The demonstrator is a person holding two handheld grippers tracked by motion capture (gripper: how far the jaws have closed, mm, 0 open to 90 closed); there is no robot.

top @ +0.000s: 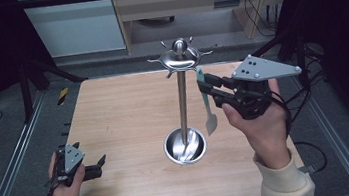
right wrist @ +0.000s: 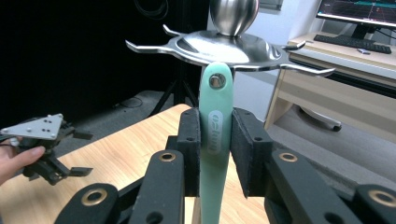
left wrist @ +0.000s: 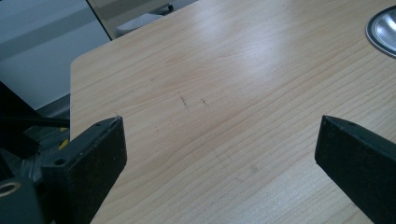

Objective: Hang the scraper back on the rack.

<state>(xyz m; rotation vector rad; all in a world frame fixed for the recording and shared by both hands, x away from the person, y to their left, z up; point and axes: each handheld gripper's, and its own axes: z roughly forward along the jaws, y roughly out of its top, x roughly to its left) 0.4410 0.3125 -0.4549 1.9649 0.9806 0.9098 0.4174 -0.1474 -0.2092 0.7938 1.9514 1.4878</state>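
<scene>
High view, right hand-held gripper (top: 210, 89) raised (clamping spatula (top: 206, 105)), by rack (top: 178, 59)

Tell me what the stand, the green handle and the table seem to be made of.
Stand: polished metal, probably steel; mirror-like reflections on its ball, disc and base.
Green handle: looks like matte plastic or silicone, mint, smooth, with an embossed logo and a metal-ringed hole.
Table: light wood or wood-look laminate; grain lines show, with a slight sheen.
</scene>
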